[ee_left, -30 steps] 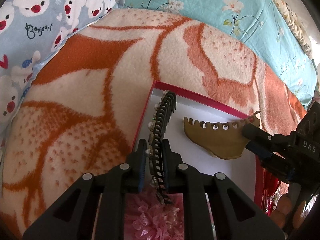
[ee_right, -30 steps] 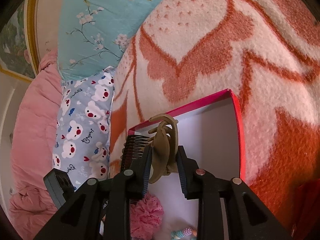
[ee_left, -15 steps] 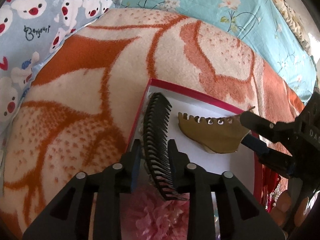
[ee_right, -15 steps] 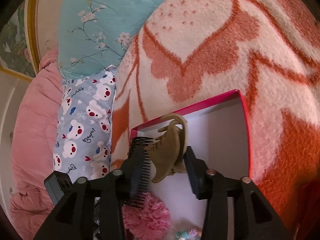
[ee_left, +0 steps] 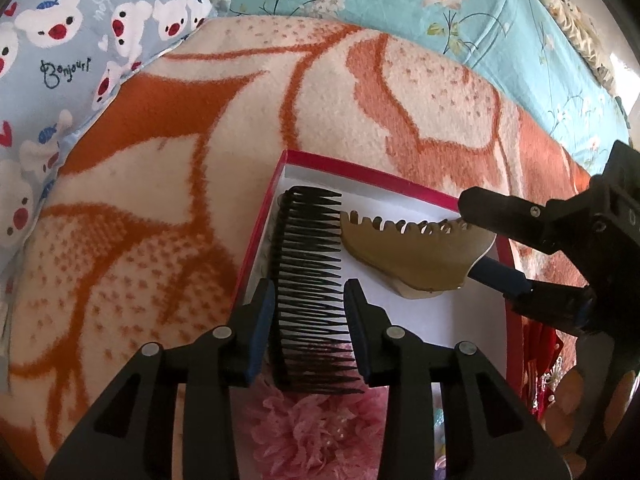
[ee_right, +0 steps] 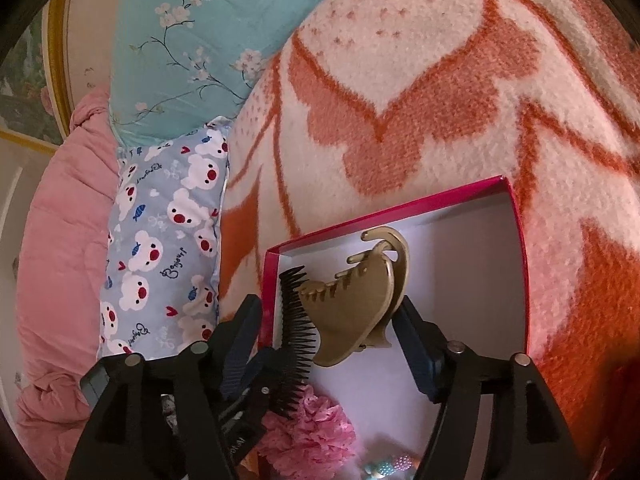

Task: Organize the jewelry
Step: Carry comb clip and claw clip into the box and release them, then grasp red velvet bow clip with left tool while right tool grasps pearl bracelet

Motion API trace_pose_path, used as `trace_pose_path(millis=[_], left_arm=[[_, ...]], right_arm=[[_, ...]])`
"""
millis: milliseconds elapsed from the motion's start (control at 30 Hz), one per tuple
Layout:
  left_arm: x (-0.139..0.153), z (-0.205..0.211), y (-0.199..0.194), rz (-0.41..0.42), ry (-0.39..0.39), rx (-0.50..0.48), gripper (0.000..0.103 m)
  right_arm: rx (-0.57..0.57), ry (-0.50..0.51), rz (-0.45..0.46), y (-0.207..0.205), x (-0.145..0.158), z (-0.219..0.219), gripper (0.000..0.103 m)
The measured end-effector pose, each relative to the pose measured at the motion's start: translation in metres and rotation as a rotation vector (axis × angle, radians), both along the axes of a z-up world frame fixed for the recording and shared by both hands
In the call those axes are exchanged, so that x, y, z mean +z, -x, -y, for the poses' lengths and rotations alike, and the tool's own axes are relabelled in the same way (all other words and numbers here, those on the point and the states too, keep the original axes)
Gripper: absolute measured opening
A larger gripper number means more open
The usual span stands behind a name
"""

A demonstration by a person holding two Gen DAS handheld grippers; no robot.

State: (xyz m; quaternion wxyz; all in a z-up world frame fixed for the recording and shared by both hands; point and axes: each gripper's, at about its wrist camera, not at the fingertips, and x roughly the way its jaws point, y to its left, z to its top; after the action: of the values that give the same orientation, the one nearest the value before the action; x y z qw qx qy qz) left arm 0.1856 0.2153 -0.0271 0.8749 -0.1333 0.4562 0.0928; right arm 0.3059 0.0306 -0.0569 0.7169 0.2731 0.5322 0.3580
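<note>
Left wrist view showed our left gripper [ee_left: 308, 320] spread around the black comb [ee_left: 310, 284] inside the box [ee_left: 360, 170]; our right gripper [ee_right: 332, 336] stood apart too, beside the claw clip [ee_right: 352, 308], which could tip onto the comb.

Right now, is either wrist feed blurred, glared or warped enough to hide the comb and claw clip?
Left wrist: comb and claw clip sharp, evenly lit; fisheye bends the box rim. Right wrist: clip sharp, comb partly hidden by it; bottom edge soft, dark vignette at the corners.
</note>
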Motion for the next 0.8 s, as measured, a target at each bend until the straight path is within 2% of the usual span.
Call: trace_pose_path(millis=[233,267,300,333,800], left_arm=[[0.000,0.000,0.002,-0.002,0.003,-0.001,0.034],[0.001,0.000,0.002,-0.001,0.004,-0.003,0.034],[0.002,0.001,0.004,0.003,0.003,-0.006,0.034],[0.003,0.002,0.004,0.004,0.003,-0.008,0.035],[0.020,0.019,0.023,0.026,0.004,-0.027,0.038]], right_arm=[[0.003,-0.002,-0.050,0.004,0.003,0.004,0.075],[-0.003,0.008,-0.051,0.005,0.005,0.007,0.078],[-0.012,0.026,-0.046,0.006,0.007,0.009,0.085],[-0.025,0.041,-0.037,0.006,0.010,0.012,0.087],[-0.029,0.035,0.020,0.023,0.022,0.046,0.087]])
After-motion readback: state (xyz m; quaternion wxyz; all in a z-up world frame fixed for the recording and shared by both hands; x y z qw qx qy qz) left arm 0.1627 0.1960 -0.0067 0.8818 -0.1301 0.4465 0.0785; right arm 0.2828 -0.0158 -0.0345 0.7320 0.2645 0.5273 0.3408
